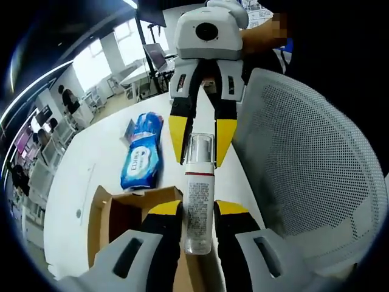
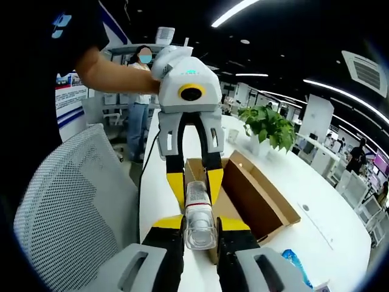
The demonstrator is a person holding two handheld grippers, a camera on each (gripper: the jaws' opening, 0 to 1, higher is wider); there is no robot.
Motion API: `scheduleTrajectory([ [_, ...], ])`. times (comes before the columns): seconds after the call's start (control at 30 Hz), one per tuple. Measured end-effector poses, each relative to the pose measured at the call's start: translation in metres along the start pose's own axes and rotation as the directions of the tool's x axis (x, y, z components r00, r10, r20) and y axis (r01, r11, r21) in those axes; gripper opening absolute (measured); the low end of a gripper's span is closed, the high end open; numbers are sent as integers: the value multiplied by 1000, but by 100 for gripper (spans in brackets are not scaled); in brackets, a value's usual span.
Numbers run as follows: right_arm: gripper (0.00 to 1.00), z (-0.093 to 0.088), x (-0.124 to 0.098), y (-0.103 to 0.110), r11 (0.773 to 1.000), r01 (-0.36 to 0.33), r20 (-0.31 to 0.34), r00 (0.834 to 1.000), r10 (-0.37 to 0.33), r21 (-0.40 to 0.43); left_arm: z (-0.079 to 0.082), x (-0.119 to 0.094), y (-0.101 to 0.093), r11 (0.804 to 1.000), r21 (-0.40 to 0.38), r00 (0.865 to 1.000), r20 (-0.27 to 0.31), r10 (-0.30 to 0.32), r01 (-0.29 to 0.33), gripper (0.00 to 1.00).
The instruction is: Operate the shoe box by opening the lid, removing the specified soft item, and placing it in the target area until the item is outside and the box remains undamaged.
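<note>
A clear plastic bottle with a printed white label and a red band is held in the air between both tools, above the near edge of the white table; in the left gripper view the left gripper has its yellow-tipped jaws closed against the bottle's lower body, while the right gripper, reaching in from the top, pinches the transparent cap end; in the right gripper view the same bottle is seen end-on, the right gripper clamped on it and the left gripper gripping the far end, so its label is hard to read; under the bottle sits the open brown cardboard shoe box, its interior partly hidden by the jaws, its lid flap standing open; beside the box lies a blue soft pack of wipes, just apart from it; a white mesh chair back is beside the table; a green potted plant stands farther along.
</note>
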State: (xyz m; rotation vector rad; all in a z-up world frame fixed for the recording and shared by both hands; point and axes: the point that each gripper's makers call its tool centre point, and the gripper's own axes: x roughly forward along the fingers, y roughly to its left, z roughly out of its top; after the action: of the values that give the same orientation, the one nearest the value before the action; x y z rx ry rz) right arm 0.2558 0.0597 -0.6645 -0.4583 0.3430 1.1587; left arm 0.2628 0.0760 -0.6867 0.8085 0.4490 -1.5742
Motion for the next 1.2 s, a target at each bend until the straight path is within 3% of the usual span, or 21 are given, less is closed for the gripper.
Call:
scheduleTrajectory([
  [0.33,15,-1,1,-7,1000,20,-18,1000,-20,-6,2,1,8,999,18,999,-2,40,-40,21],
  [0.63,15,-5,1,-15,1000,19,-45,999,-20,-18,3,-7,21,994,-49,994,32,100,-98,30],
  [0.77,15,-6,-2,-21,1000,18,-57,998,-19,-25,-7,-13,26,986,-97,990,23,138,-135,36],
  [0.97,15,-9,-6,-31,999,15,-79,997,-18,-39,-15,-22,29,969,-164,981,29,191,-184,42],
  [1.1,15,-10,-14,-43,999,25,-94,995,-28,-39,-18,-32,34,932,-262,961,43,272,-252,50],
  [1.2,15,-14,-21,-56,999,34,-114,993,-38,-40,-22,-35,33,916,-289,953,39,301,-278,53],
])
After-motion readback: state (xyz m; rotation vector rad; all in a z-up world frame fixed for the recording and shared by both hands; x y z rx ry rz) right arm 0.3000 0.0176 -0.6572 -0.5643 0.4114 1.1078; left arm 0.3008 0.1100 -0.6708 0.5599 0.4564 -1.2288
